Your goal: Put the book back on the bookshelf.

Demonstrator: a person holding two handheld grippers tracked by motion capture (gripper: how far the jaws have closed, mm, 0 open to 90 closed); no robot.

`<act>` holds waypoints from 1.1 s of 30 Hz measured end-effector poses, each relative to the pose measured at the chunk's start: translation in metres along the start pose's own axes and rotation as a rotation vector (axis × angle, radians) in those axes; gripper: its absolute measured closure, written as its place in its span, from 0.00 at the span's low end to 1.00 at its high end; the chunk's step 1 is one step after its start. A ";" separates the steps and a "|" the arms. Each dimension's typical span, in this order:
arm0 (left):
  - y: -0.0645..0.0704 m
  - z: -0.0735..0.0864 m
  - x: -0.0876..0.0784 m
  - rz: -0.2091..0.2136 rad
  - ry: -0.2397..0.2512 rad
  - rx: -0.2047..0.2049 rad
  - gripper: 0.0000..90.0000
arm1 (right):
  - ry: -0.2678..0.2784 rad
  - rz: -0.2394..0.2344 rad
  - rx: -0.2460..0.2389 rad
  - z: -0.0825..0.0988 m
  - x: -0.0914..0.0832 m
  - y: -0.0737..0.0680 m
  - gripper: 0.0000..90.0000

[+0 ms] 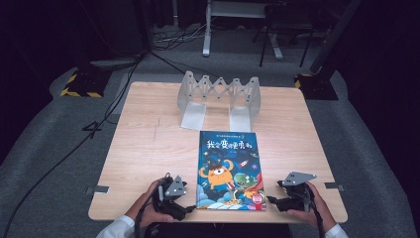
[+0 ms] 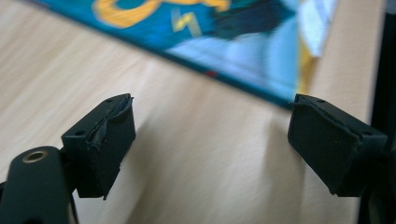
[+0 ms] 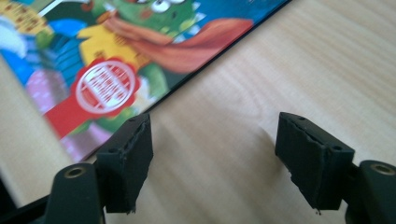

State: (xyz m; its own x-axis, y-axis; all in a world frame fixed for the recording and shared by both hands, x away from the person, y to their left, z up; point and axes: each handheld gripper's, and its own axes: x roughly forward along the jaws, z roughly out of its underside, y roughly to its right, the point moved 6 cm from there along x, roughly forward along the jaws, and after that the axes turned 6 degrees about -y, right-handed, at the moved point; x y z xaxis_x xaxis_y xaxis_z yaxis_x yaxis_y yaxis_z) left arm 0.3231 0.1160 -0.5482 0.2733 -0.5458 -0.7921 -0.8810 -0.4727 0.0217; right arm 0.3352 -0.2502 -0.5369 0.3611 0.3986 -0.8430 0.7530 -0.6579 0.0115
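Blue picture book [image 1: 230, 169] lies flat near the front edge of the pale wooden surface [image 1: 143, 148], and both hands are closing in on its lower corners. Left gripper [image 1: 187, 210] sits just beside the book's near left corner, jaws spread wide with nothing between them but bare wood. Right gripper [image 1: 271, 202] sits just off the near right corner, jaws likewise parted and empty; in the right gripper view the cover's edge runs close past one jaw. Here's the risk, as I read it: a book lying this flat offers little edge to bite on, so a jaw could skate over the glossy cover or shove the book sideways instead of getting under it. Uneven pulls from the two sides might twist it or crease a corner. Farther back, a grey folding rack [image 1: 218, 96] stands upright, well apart from the book.
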 end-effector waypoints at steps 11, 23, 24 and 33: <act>0.006 -0.014 0.011 -0.015 0.005 -0.005 0.18 | -0.120 -0.012 -0.021 0.009 -0.012 -0.016 0.42; 0.009 -0.016 0.012 -0.020 -0.001 -0.017 0.16 | -0.339 -0.054 -0.093 0.001 -0.016 -0.030 0.55; 0.010 -0.017 0.013 -0.022 0.000 -0.017 0.16 | -0.350 -0.056 -0.099 -0.001 -0.015 -0.031 0.56; 0.019 -0.023 0.018 -0.009 0.000 -0.003 0.16 | -0.456 -0.052 -0.141 -0.007 -0.014 -0.037 0.71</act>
State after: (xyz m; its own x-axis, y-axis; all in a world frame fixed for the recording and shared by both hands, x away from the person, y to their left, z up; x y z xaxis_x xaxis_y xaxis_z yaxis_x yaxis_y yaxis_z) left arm 0.3198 0.0810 -0.5484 0.2813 -0.5412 -0.7924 -0.8773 -0.4796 0.0161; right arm 0.3060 -0.2270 -0.5214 0.0665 0.0871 -0.9940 0.8424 -0.5387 0.0092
